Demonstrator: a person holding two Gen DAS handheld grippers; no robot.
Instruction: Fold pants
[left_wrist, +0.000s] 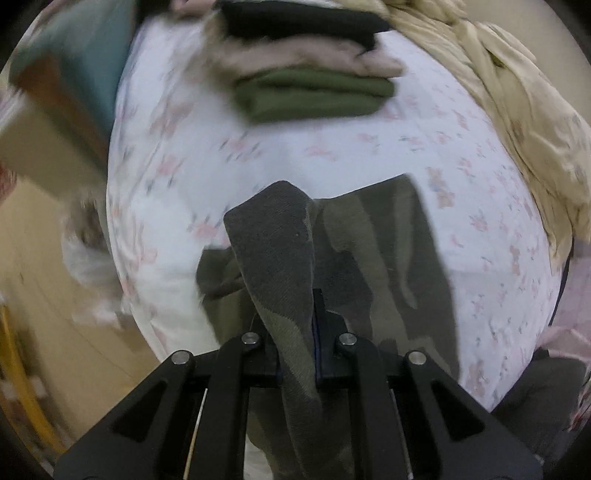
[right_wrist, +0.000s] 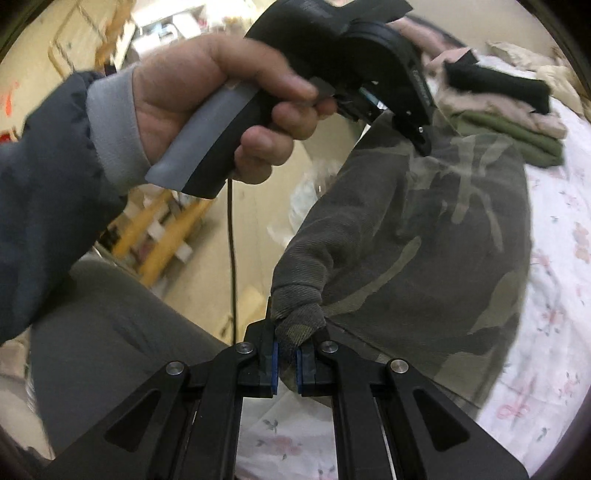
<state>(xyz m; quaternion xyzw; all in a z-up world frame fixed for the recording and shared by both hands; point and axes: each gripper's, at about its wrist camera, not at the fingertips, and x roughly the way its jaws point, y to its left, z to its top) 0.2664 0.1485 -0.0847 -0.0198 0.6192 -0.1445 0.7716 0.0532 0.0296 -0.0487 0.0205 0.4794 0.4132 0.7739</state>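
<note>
Camouflage pants lie on a bed with a white floral sheet. My left gripper is shut on a fold of the pants, and the cloth sticks up between its fingers and hangs down over them. My right gripper is shut on another edge of the same pants, pinched between blue pads. The right wrist view shows the left gripper held by a hand above the far end of the pants.
A stack of folded clothes, olive, pink and black, sits at the far side of the bed. A beige quilt is bunched at the right. The bed edge and beige floor are at the left.
</note>
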